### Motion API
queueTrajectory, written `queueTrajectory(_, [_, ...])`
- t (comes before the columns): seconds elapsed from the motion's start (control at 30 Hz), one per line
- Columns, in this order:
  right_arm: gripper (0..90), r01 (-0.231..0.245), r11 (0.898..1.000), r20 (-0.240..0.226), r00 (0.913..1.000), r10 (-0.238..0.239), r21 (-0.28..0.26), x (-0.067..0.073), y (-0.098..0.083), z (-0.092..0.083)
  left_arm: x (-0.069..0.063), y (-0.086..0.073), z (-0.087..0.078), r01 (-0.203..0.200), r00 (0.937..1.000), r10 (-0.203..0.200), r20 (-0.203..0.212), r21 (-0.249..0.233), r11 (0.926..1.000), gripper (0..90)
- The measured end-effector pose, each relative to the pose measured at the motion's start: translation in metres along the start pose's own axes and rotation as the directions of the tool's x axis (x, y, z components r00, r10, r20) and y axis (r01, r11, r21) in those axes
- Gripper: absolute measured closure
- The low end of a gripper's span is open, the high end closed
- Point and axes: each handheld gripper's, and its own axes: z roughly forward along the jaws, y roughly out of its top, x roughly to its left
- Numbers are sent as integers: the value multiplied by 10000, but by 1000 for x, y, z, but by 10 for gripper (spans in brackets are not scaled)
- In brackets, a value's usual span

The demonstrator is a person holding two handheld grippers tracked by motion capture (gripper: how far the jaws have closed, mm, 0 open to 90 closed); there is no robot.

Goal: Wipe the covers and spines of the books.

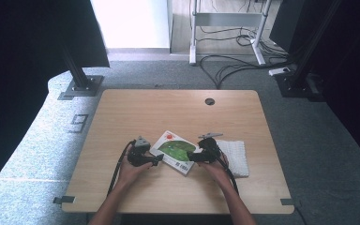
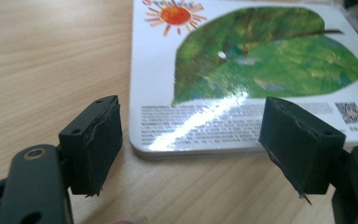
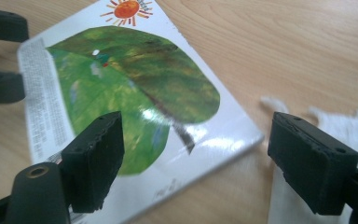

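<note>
My left gripper (image 1: pixel 159 159) sits in my left hand (image 1: pixel 132 171) near the front of the table (image 1: pixel 122 108), its jaws pointing toward three o'clock at the book (image 1: pixel 176 151). In the left gripper view the two black pads (image 2: pixel 98 140) stand apart with bare wood and the book's near edge between them; neither pad touches the cover, so this gripper is released and grasps nothing. The book's short edge lies just beyond the jaw tips, between them rather than inside them.

My right gripper (image 1: pixel 191 157) is in my right hand (image 1: pixel 215 168), jaws pointing toward nine o'clock at the opposite side of the same book. In the right gripper view its pads (image 3: pixel 95 158) are spread wide, one hanging over the green leaf on the cover, the other over the gap beside the book's corner. Nothing is pinched between them, so it too is released.

The book lies flat, back cover up, roughly in the middle of the table's front half and turned askew, its sun drawing (image 2: pixel 173 15) toward eleven o'clock and its barcode corner toward five o'clock. It rests between the two grippers, which face each other across it.

At three o'clock from the book, under and behind my right hand, a white cloth (image 1: pixel 236 157) lies on the wood, close to the book's corner. A round cable hole (image 1: pixel 209 101) sits at twelve o'clock, well apart from everything.
</note>
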Motion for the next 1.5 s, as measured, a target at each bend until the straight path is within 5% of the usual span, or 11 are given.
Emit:
queueTrajectory(0.17, [184, -201, 9997, -403, 9990, 197, -115, 6, -14, -11, 1, 4, 5, 39, 10000, -38, 40, -110, 9999, 219])
queueTrajectory(0.37, [177, -195, 9997, -437, 9988, 203, 175, 8, -20, 0, 4, 4, 12, 390, 9988, -389, 284, -17, 9992, 227])
queueTrajectory(0.73, [170, -75, 9992, -219, 9997, 83, 384, 2, -6, 13, -3, 3, 9, 122, 9983, -154, 561, 573, 9983, 195])
queueTrajectory(1.2, [224, 406, 9988, -858, 9956, -381, 284, -7, 5, 22, -27, -14, -11, -64, 9977, -4, 671, 1011, 9949, 188])
queueTrajectory(1.37, [245, 422, 9991, -1009, 9940, -415, 47, -8, 4, 19, -26, -15, -13, 19, 9975, -82, 695, 895, 9960, 188])
queueTrajectory(1.5, [237, 565, 9936, -482, 9969, -615, -983, -9, 7, -14, -25, -12, -23, 79, 9991, -94, 409, 371, 9993, 196])
